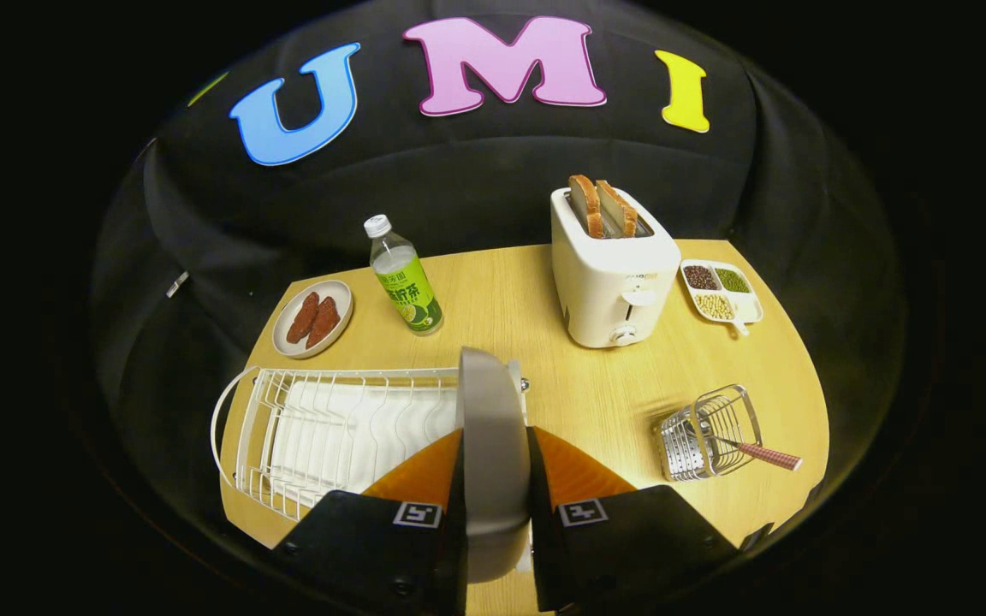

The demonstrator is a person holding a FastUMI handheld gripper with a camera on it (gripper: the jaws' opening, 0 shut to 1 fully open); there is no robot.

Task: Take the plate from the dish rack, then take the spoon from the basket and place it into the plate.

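Between claw [495,479] fingers, 1 plate [491,428] clamped

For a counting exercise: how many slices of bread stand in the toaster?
2. Both brown bread slices stand side by side in the white toaster, beyond the fingers, which clamp the grey plate. No others visible.

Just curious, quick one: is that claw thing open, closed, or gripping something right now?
Gripper: closed on the plate, both fingers pressing its two faces, plate held on edge at the dish rack.
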